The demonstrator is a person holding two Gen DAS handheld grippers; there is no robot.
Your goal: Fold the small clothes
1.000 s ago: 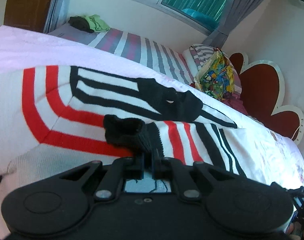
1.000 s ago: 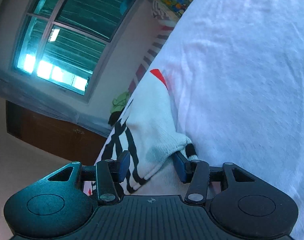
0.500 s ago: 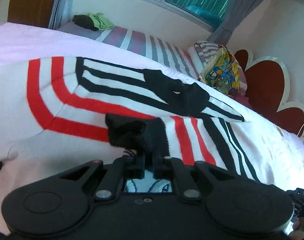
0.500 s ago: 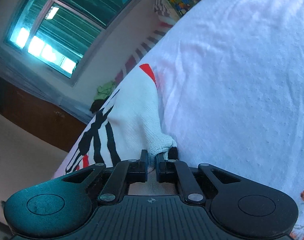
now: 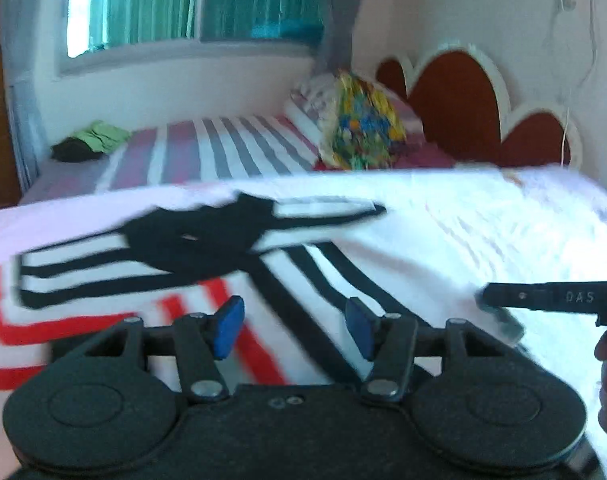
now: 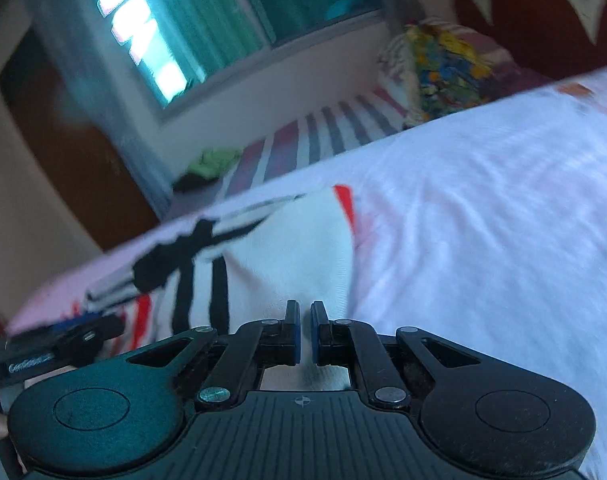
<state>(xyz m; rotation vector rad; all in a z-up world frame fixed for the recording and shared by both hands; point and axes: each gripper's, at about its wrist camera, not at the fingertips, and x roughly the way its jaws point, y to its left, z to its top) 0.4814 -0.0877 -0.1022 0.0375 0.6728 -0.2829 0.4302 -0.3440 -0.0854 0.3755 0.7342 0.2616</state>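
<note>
The striped knit sweater lies spread on the white bedspread, toward that cover's left part in the left wrist view, with the bare right part stretching away to the headboard. It is white with black bands running into a black patch at its middle and red bands on the near left side; both views are smeared by motion blur, so finer detail cannot be told. Beyond the bedspread's far edge runs a grey-and-pink striped sheet, and a multicoloured pillow stands at its headboard end, beside the red scalloped headboard. A small heap of green and dark clothing sits at the sheet's far left corner.

The left gripper hangs over the sweater's red and black bands, its jaws opening, the blue pads apart with no cloth between them. The right gripper is clenched, its pads nearly together with only a thin gap, over a white part of the sweater near its right edge; whether any fabric is pinched cannot be told.
</note>
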